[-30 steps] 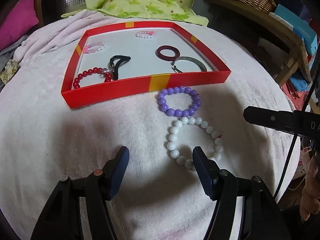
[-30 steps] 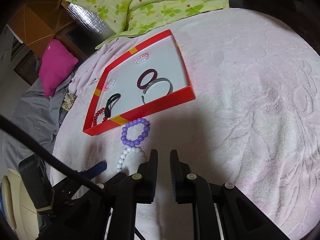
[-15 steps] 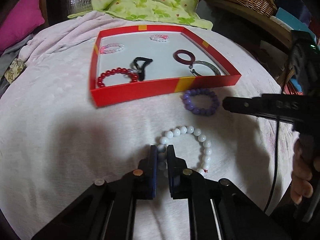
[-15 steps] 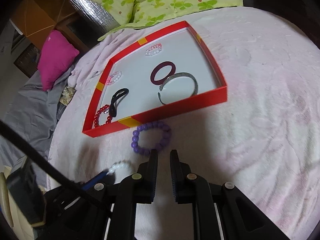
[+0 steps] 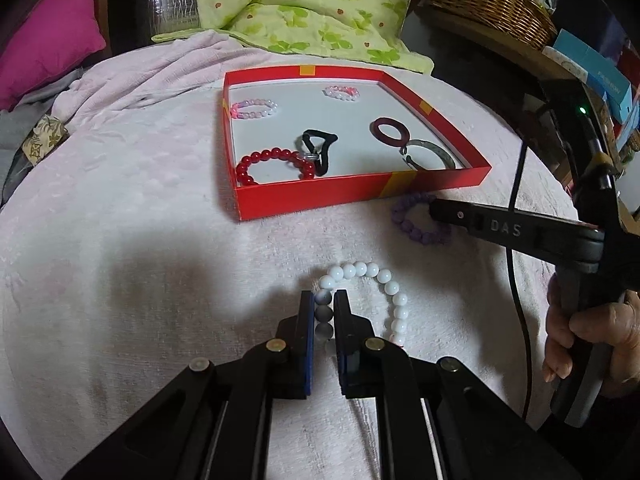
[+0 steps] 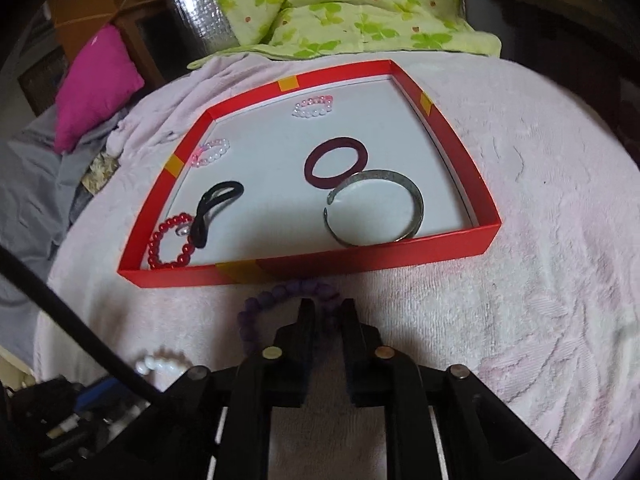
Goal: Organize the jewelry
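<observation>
My left gripper (image 5: 323, 300) is shut on the left side of a white bead bracelet (image 5: 380, 280) that lies on the pink blanket. My right gripper (image 6: 327, 307) is shut on a purple bead bracelet (image 6: 260, 308), just in front of the red tray (image 6: 360, 260). The purple bracelet (image 5: 416, 224) and the right gripper's finger (image 5: 500, 228) also show in the left wrist view. The tray (image 5: 320, 200) holds a red bead bracelet (image 5: 272, 160), a black hair tie (image 5: 320, 144), a maroon ring bangle (image 6: 336, 162), a grey cuff (image 6: 380, 208) and two pale pink bead bracelets.
A green floral quilt (image 6: 340, 8) lies behind the tray. A magenta pillow (image 6: 96, 84) is at the far left. A wicker basket (image 5: 492, 4) and blue boxes stand on a shelf at the right. The pink blanket (image 6: 540, 240) covers the surface around the tray.
The left gripper closed on the white bracelet. The right gripper moved forward toward the tray onto the purple bracelet, which now sits between its fingers.
</observation>
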`<state>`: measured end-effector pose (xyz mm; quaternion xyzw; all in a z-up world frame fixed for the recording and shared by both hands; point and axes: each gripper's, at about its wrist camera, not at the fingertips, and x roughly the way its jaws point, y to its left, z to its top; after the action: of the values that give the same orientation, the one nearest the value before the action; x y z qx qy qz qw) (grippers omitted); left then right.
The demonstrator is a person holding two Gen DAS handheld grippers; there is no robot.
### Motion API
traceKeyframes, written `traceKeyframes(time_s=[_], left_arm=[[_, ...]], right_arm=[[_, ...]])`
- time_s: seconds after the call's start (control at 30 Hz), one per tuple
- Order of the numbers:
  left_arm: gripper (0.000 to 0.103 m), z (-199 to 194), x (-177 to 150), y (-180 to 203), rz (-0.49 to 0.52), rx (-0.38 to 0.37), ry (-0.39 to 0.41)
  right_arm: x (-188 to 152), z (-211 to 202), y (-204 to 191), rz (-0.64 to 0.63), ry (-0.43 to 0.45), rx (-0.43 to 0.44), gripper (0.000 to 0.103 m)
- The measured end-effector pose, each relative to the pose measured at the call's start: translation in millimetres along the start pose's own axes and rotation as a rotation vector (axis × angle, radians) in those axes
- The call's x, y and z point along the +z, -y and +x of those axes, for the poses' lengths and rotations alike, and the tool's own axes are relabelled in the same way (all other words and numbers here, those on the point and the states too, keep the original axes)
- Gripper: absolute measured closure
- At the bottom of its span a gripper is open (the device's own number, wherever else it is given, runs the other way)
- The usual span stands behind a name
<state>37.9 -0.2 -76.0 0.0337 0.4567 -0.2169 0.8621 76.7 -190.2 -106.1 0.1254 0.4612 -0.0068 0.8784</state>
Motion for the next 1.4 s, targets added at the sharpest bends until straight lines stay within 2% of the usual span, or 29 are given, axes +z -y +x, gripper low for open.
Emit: traceKeyframes(time_s=[0.1, 0.4, 0.63, 0.67, 0.73, 0.8, 0.87, 0.97, 1.03, 1.1, 1.13, 1.2, 1.3, 1.4], left_arm=[[0.093, -1, 0, 0, 0.002, -0.009, 0.004], [0.093, 1, 0, 4, 0.014, -0.012, -0.005], [0.093, 8, -3, 4, 0.008, 0.007, -0.035], [0.091, 10, -2, 4, 0.008, 0.008, -0.042], [0.079, 14, -3, 4, 0.006, 0.014, -0.065], [0.059, 15, -3, 5, 0.004, 0.023, -0.068], [0.054, 15, -3, 6, 0.007, 0.018, -0.059], [0.054, 15, -4, 8, 0.022, 0.012, -0.057], [0.054, 16, -5, 8, 0.026, 0.007, -0.06], [0.055, 16, -5, 9, 0.029, -0.005, -0.059], [0.058, 16, -4, 9, 0.029, -0.016, -0.056], [0.072, 16, -4, 12, 0.035, -0.046, -0.056], [0.081, 16, -5, 20, 0.064, -0.069, -0.053], [0.083, 15, -5, 25, 0.079, -0.093, -0.051]], right_arm=[[-4, -8, 4, -0.005, -0.001, 0.005, 0.092], [-15, -34, 25, 0.017, 0.001, 0.054, 0.092], [-19, -40, 40, 0.037, -0.006, 0.056, 0.092], [-20, -40, 42, 0.039, -0.012, 0.052, 0.092], [-20, -38, 43, 0.042, -0.021, 0.053, 0.092], [-20, -37, 46, 0.044, -0.026, 0.055, 0.092], [-20, -37, 48, 0.059, -0.037, 0.065, 0.092], [-20, -35, 51, 0.067, -0.059, 0.057, 0.089], [-20, -33, 54, 0.076, -0.075, 0.061, 0.081], [-21, -34, 58, 0.08, -0.073, 0.067, 0.081], [-21, -34, 59, 0.079, -0.074, 0.069, 0.081], [-22, -34, 60, 0.083, -0.075, 0.075, 0.081], [-24, -34, 56, 0.064, -0.077, 0.076, 0.081], [-27, -34, 49, 0.029, -0.068, 0.077, 0.081]])
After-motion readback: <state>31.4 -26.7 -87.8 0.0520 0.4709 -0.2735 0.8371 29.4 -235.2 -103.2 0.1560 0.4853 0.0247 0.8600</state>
